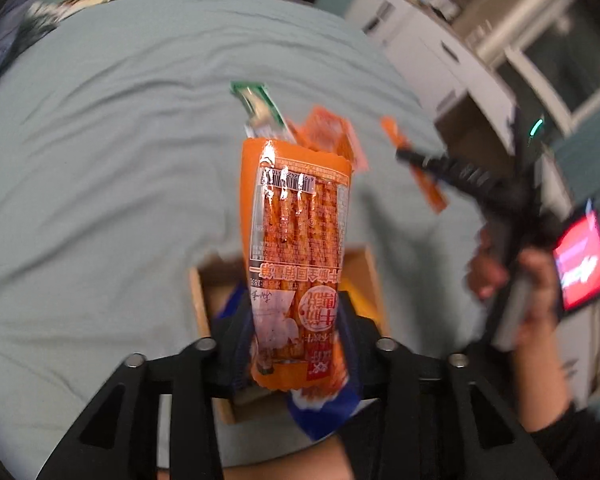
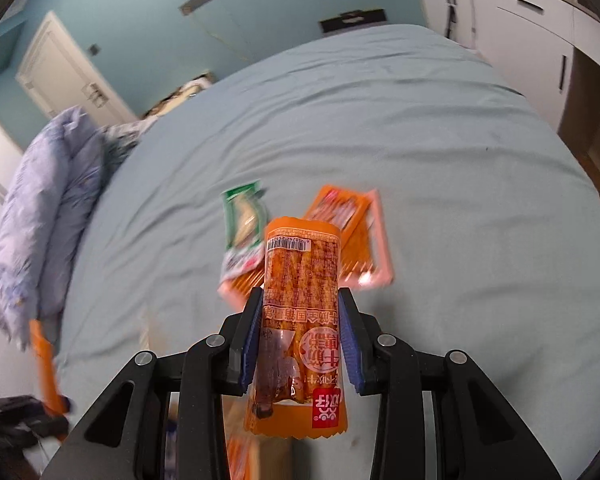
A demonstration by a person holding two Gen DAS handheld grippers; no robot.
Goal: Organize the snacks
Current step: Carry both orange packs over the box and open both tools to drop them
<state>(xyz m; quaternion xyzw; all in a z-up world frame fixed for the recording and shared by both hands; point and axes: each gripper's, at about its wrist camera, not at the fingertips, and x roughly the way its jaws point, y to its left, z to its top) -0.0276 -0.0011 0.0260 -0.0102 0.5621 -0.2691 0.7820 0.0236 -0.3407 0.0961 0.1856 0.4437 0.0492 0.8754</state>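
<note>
Left packet: glossy orange plastic spicy-stick packet (image 1: pixel 296 248), raised above the bed, pinched between the half-closed left gripper (image 1: pixel 296 332).
Right packet: matching orange packet (image 2: pixel 300 320), clamped in the narrowly parted right gripper (image 2: pixel 300 340).
Left view only: open brown cardboard box (image 1: pixel 370 276) below.
Right view only: green packet (image 2: pixel 242 228) on pale blue bedsheet (image 2: pixel 460 200).

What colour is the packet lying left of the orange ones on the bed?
Green and white snack packet, clearest in right wrist view.
</note>
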